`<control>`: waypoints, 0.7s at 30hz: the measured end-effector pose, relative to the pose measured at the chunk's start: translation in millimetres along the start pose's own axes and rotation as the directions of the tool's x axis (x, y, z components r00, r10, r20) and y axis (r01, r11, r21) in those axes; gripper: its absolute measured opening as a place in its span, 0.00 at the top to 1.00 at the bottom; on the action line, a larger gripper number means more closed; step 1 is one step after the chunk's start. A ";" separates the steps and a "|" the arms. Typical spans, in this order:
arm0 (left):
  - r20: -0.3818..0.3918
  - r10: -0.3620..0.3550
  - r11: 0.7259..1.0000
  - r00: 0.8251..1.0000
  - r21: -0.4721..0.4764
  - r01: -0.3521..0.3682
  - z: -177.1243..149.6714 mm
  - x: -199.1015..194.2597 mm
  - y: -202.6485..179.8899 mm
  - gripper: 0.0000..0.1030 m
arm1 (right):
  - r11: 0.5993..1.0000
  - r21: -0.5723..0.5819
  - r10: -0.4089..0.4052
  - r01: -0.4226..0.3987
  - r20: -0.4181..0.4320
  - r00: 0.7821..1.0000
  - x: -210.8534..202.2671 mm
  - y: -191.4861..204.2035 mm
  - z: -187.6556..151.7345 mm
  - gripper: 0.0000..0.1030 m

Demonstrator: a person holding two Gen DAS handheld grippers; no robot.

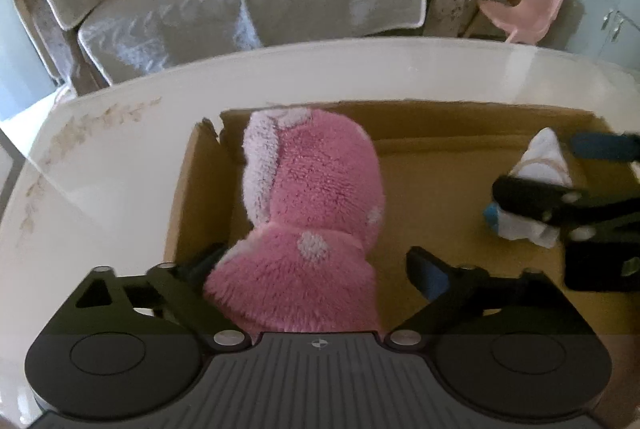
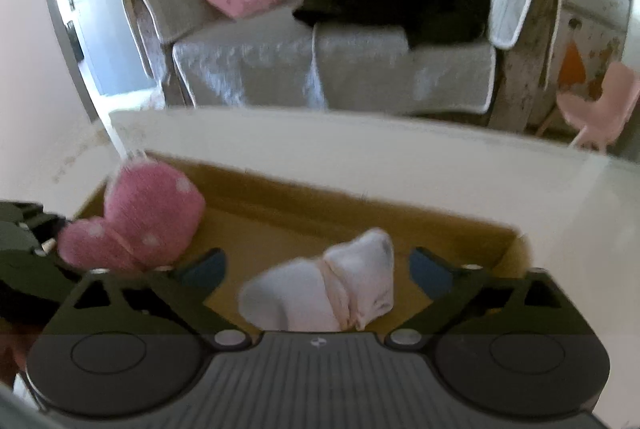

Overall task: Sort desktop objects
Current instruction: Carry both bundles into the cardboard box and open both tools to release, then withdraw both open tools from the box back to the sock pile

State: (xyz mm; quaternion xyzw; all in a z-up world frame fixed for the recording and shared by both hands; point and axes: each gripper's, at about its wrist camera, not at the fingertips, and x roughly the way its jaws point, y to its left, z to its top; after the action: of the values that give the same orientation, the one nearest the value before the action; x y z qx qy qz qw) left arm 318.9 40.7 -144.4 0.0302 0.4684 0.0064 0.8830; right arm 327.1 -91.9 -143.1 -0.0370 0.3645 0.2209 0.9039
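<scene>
On the left, the left gripper point(image 1: 316, 269) stands released, jaws spread wide around the fluffy pink sock point(image 1: 316, 209), which lies inside the cardboard box point(image 1: 440, 189) on the white table point(image 1: 120, 169); further right, the right gripper point(image 2: 316, 269) is likewise let go, its fingers clear of the white sock bundle point(image 2: 328, 289) on the box floor. Both drops look done; next each hand likely needs to lift straight out without snagging fabric. The box walls hem both in, and the grippers sit near each other. A sofa point(image 1: 280, 9) and pink chair point(image 1: 524, 9) stand beyond
</scene>
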 end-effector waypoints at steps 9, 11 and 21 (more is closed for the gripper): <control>0.125 -0.043 0.998 0.991 -0.034 0.048 -39.8 -100.9 16.1 0.00 | 0.996 0.035 0.071 -0.077 0.145 0.987 -121.4 -8.1 -21.8 0.02; 0.139 -0.053 0.998 0.989 -0.039 0.059 -58.7 -123.1 20.0 0.00 | 0.996 0.041 0.072 -0.080 0.163 0.984 -146.8 -11.0 -38.4 0.01; 0.126 -0.061 0.998 0.990 0.028 0.058 -165.9 -169.3 10.9 0.00 | 0.996 0.078 0.023 -0.032 0.120 0.992 -211.5 -3.4 -139.7 0.01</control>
State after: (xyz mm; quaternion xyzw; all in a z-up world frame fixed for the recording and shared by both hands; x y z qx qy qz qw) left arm 86.8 52.8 -96.6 0.0274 0.4122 -0.0274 0.9103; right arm 104.2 -205.6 -102.8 0.0172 0.3188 0.2205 0.9216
